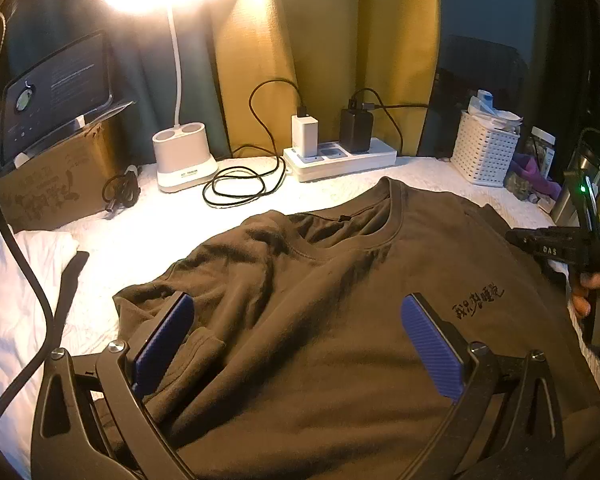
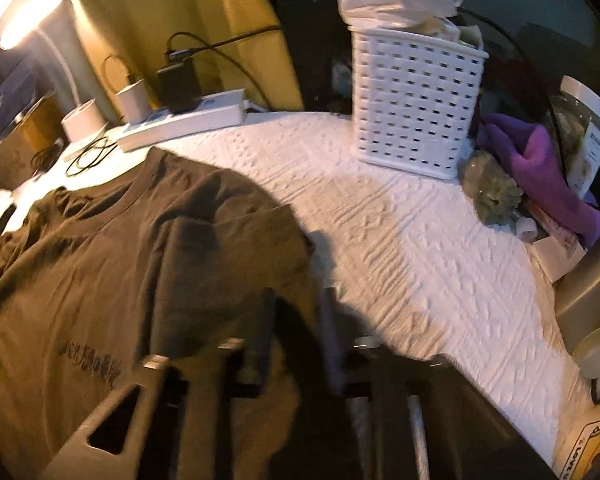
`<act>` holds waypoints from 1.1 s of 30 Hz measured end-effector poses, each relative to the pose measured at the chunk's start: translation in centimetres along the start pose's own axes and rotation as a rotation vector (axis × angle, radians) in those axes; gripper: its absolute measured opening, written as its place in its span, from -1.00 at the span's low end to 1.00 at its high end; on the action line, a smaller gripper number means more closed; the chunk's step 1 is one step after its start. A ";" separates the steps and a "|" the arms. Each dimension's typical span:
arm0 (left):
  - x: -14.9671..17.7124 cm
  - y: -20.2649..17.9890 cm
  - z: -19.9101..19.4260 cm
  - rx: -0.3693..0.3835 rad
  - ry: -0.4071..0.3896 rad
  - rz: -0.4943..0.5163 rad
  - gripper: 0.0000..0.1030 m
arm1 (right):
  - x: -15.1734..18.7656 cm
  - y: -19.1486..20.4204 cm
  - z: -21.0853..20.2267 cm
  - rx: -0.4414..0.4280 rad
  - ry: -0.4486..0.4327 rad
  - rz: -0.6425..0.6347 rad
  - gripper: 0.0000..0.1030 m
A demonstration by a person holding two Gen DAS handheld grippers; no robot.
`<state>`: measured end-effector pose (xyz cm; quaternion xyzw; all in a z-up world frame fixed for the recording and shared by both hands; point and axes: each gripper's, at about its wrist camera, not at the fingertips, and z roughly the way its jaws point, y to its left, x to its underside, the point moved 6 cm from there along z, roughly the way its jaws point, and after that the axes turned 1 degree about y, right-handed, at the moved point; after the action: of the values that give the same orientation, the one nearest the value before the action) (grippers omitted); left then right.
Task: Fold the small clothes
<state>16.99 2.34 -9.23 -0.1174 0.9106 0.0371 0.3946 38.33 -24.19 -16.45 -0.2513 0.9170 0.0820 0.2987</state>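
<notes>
Lying face up across the middle of the desk (image 1: 340, 188), on its white textured cover, the brown T-shirt (image 1: 340, 320) has its collar toward the back edge, where a power strip (image 1: 340, 158) and a lamp base (image 1: 184, 160) stand. It looks light, soft and limp, so it should drape and wrinkle wherever it is lifted; the side near the left edge is already bunched into folds.

The left gripper (image 1: 300, 340) hovers over the chest with its blue pads well apart, gripping nothing. The right gripper (image 2: 296, 340) sits at the shirt's right sleeve edge, its jaws drawn close together; the picture is blurred, but cloth seems to be pinched between them.

A hem or sleeve edge probably gives the best hold, since a doubled seam is less likely to slip than a single layer. The white basket (image 2: 416, 100) near the back right corner stands well apart.
</notes>
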 end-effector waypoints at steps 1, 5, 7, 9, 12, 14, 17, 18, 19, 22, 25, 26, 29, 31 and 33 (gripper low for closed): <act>0.0 0.0 0.0 0.003 -0.001 -0.003 0.98 | 0.2 -0.1 -0.2 0.007 -0.003 -0.002 -0.87; -0.1 0.1 -0.3 0.004 -0.009 0.001 0.98 | 1.0 -1.8 -1.7 0.097 -0.026 0.024 -0.91; 0.0 0.2 -0.4 0.004 -0.009 -0.001 0.98 | 1.2 -3.1 -3.0 0.128 -0.048 0.060 -0.92; 0.0 0.4 -0.5 0.005 -0.008 -0.002 0.98 | 1.4 -4.5 -4.3 0.164 -0.070 0.098 -0.92; -0.1 0.7 -0.6 0.011 -0.013 -0.004 0.98 | 1.9 -6.3 -6.3 0.211 -0.100 0.161 -0.92; -0.2 0.9 -0.8 0.015 -0.019 -0.007 0.98 | 2.1 -6.9 -7.5 0.227 -0.116 0.186 -0.92; -0.3 1.7 -1.0 0.017 -0.027 -0.018 0.98 | 2.3 -6.9 -9.4 0.250 -0.142 0.202 -0.92; -0.3 2.1 -1.0 0.017 -0.028 -0.024 0.98 | 2.2 -6.7 -9.9 0.255 -0.149 0.202 -0.92; -0.3 2.3 -1.0 0.014 -0.029 -0.030 0.98 | 2.2 -6.2 -10.5 0.261 -0.157 0.197 -0.92; 0.0 3.9 -1.0 0.007 -0.027 -0.059 0.98 | 1.7 -4.7 -12.1 0.266 -0.182 0.180 -0.92; 0.4 5.6 -1.0 0.000 -0.022 -0.091 0.98 | 0.8 -2.6 -13.5 0.253 -0.212 0.153 -0.92; 0.6 6.1 -1.1 0.001 -0.022 -0.099 0.98 | 0.3 -1.6 -13.9 0.246 -0.222 0.140 -0.92; 1.1 7.6 -1.3 0.001 -0.028 -0.125 0.98 | -0.9 1.2 -14.5 0.226 -0.239 0.102 -0.92; 1.4 8.5 -1.6 0.004 -0.032 -0.140 0.98 | -1.7 3.5 -14.4 0.207 -0.241 0.073 -0.92; 1.7 9.5 -1.7 0.009 -0.037 -0.156 0.98 | -2.2 5.6 -14.0 0.189 -0.236 0.048 -0.92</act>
<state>12.36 10.93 -9.54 -0.1855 0.8913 0.0043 0.4136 29.87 -22.71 -3.83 -0.1885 0.8850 0.0312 0.4246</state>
